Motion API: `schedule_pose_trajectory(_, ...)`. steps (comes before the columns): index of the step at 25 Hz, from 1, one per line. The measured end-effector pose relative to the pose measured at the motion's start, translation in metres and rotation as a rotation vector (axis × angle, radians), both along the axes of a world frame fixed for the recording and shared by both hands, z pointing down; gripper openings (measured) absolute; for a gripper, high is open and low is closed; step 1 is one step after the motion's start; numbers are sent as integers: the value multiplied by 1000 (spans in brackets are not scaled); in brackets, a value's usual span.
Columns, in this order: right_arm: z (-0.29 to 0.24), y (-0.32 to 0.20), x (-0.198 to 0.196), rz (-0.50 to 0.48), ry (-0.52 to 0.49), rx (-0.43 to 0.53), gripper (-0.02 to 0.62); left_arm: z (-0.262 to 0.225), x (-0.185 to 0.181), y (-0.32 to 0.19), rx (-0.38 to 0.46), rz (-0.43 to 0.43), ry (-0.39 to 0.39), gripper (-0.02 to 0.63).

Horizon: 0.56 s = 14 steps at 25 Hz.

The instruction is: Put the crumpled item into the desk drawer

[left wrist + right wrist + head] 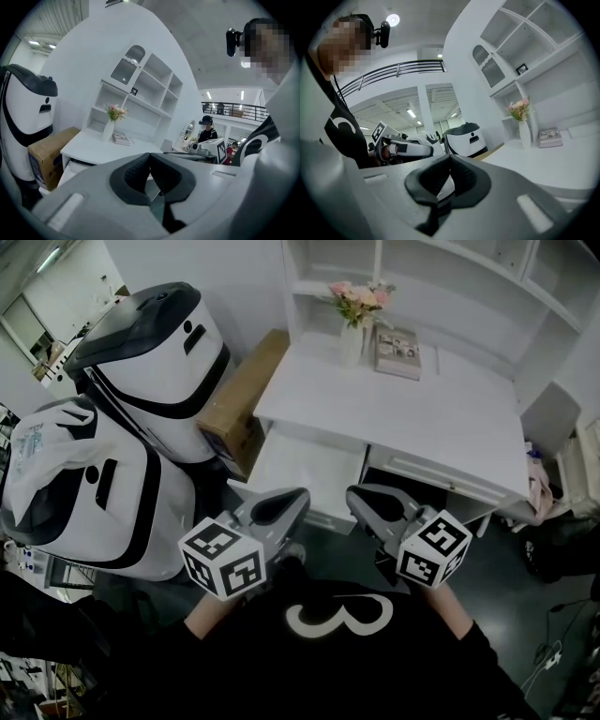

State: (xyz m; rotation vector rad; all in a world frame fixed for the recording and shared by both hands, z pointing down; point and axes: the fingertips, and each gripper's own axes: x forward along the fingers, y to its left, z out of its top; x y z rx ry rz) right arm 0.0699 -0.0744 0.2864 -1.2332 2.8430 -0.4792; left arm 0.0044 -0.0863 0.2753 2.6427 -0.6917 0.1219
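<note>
Pressed tip to tip on nothing, both the left tool (150,157) and the right tool (450,158), side by side, low before a dark-shirted chest. Just beyond, under the front edge of the white surface (412,418), the desk drawer (305,465) pulled open, pale inside; crumpled item not to be made out in any view. Farther out, a vase of flowers (353,329) and a book (398,352) near the surface's back edge, a cardboard box (246,399) against its left side.
</note>
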Motion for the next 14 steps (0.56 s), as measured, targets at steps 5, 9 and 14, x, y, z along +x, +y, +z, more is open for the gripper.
schedule_pose_trajectory(5,1,2,2,-2,-11,-3,3,0,3,1,10,4,-4,9)
schedule_pose_trajectory(9,3,1,5,0,-18,-11,3,0,4,1,10,3,-8,9)
schedule_pose_trajectory(14,2,-2,6,1,-28,-19,3,0,4,-1,6,6,-12,9)
